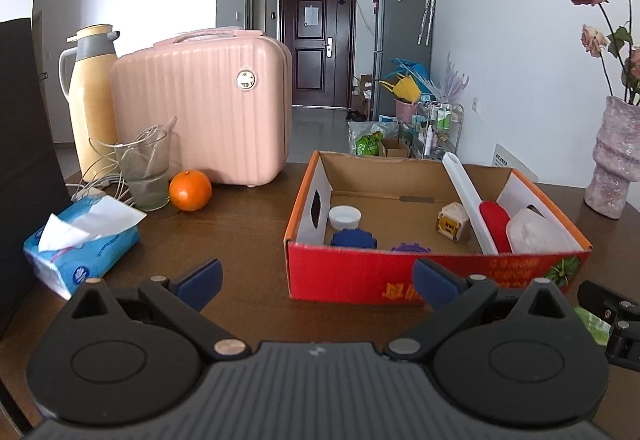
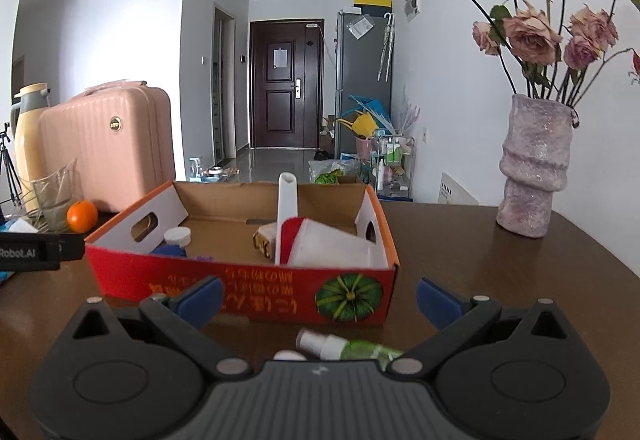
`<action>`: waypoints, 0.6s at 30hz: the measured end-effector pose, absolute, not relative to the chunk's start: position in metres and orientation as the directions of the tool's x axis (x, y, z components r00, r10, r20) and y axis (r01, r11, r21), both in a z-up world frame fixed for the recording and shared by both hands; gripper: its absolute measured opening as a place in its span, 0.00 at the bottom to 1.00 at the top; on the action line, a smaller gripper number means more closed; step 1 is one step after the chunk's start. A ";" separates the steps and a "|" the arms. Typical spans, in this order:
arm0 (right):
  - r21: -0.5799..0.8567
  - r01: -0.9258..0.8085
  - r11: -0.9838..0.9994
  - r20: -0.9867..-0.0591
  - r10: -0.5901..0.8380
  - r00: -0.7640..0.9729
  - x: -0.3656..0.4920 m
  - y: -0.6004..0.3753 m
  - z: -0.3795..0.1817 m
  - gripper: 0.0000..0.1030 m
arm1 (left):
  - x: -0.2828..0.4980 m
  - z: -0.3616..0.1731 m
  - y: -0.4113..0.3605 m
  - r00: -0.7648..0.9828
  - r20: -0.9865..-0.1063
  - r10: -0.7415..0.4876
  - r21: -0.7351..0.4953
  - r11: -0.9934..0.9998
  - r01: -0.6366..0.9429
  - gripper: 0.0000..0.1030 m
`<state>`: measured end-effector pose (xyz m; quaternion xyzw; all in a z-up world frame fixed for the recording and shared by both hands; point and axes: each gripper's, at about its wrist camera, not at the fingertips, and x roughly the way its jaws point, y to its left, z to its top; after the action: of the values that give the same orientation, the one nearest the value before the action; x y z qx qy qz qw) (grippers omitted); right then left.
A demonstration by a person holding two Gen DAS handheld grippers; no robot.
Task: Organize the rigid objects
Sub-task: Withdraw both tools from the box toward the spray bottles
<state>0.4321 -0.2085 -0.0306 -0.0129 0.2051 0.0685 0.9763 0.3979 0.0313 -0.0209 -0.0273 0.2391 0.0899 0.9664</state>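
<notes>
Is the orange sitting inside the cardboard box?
No, the orange rests on the table beside the glass, well left of the cardboard box.

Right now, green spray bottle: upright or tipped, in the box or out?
Tipped and out. The spray bottle lies on its side on the table, in front of the box.

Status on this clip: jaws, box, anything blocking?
Left gripper and right gripper open, empty. Box already loaded; spray bottle on table before it, by right jaws. Nothing blocking.

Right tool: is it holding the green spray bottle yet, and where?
No. The right tool is open and empty; the spray bottle lies on the table below it.
</notes>
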 end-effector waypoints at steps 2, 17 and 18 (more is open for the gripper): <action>0.002 -0.141 0.990 -0.404 0.130 0.906 0.425 -0.208 -0.033 1.00 | 0.391 -0.022 0.031 0.869 -0.469 0.159 -0.009 0.983 -0.185 1.00; -0.001 -0.168 0.986 -0.458 0.149 0.876 0.369 -0.208 -0.055 1.00 | 0.336 -0.036 0.026 0.860 -0.499 0.109 -0.008 0.991 -0.130 1.00; -0.002 -0.168 0.986 -0.463 0.148 0.874 0.368 -0.208 -0.056 1.00 | 0.335 -0.037 0.026 0.858 -0.503 0.108 -0.008 0.992 -0.129 1.00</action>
<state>0.3682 -0.2081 -0.0561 -0.0208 0.2374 0.0815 0.9678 0.3351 0.0265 -0.0369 -0.0206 0.2597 0.0614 0.9635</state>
